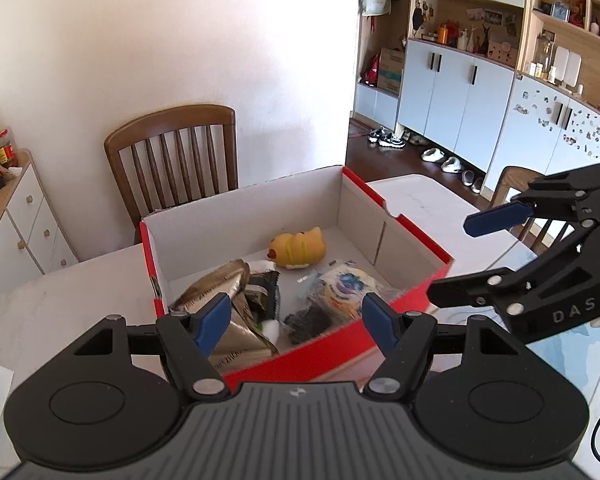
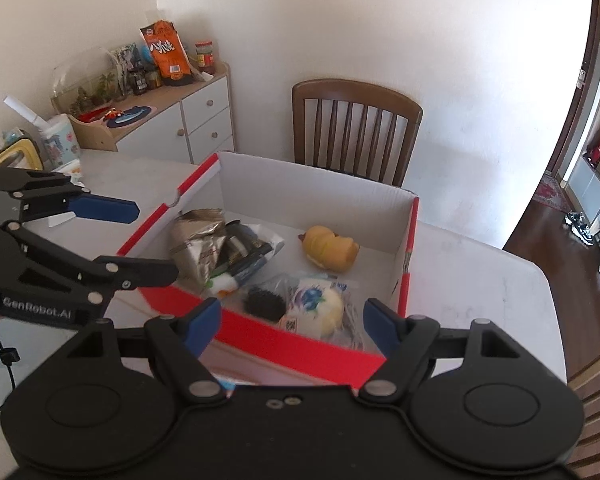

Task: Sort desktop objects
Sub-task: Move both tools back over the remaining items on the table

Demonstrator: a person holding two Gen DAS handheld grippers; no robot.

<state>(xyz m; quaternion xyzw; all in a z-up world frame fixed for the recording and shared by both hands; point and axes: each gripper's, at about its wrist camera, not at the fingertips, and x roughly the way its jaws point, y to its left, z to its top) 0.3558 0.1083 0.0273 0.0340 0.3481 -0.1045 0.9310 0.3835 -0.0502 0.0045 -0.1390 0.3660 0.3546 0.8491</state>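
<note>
With both my left jaws (image 1: 294,320) and right jaws (image 2: 292,322) spread wide and empty, the box (image 1: 404,300) just ahead already holds the duck (image 1: 300,247) and packets (image 1: 228,292), so sorting looks nearly finished.

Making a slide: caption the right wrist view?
Open right gripper above red box holding yellow toy and snack packets.

At frame centre a box (image 1: 400,312) sits on the table (image 1: 60,300), holding a duck toy (image 1: 300,246) behind snack packets (image 1: 228,292), a chair (image 1: 176,156) beyond.
</note>
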